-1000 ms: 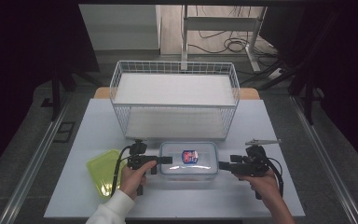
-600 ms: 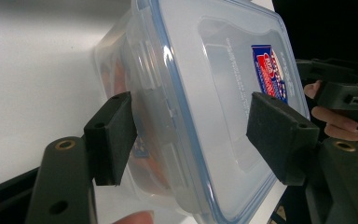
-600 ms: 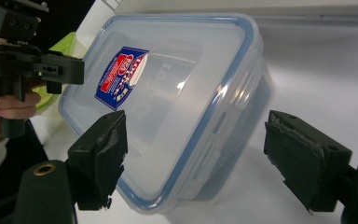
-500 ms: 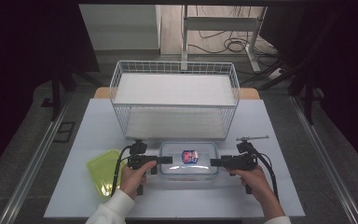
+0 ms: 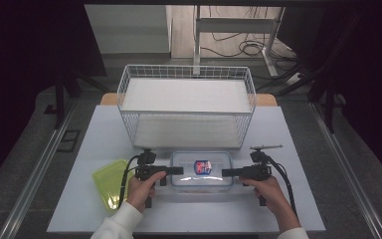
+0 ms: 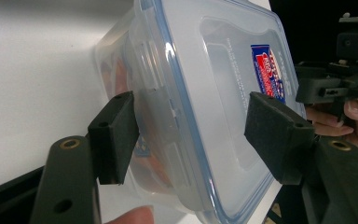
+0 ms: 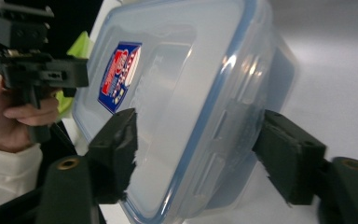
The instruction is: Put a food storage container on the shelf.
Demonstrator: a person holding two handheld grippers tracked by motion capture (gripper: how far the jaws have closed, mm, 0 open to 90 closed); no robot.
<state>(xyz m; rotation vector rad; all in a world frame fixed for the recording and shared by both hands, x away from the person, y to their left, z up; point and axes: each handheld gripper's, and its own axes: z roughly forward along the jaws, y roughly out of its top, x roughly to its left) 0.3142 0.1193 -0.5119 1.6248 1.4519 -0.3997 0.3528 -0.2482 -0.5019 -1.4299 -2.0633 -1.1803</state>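
Note:
A clear plastic container [image 5: 201, 178] with a blue-rimmed lid and a red-and-blue sticker [image 5: 202, 166] lies on the white table, just in front of the wire basket. My left gripper [image 5: 179, 170] lies level at its left end. In the left gripper view [image 6: 189, 100] the jaws straddle that end and have just closed a little; the pad over the lid still stands off it. My right gripper [image 5: 225, 173] is at the right end. Its jaws [image 7: 198, 116] have just been closing and now sit against the container's [image 7: 182, 70] lid and base.
A large white wire basket [image 5: 186, 113] stands behind the container, across the middle of the table [image 5: 288, 199]. A flat yellow-green piece [image 5: 110, 181] lies at the front left beside my left hand. Table edges run close on both sides.
My right hand has come in leftward and down, bringing its gripper onto the container's right end. The left hand and the container have stayed where they were.

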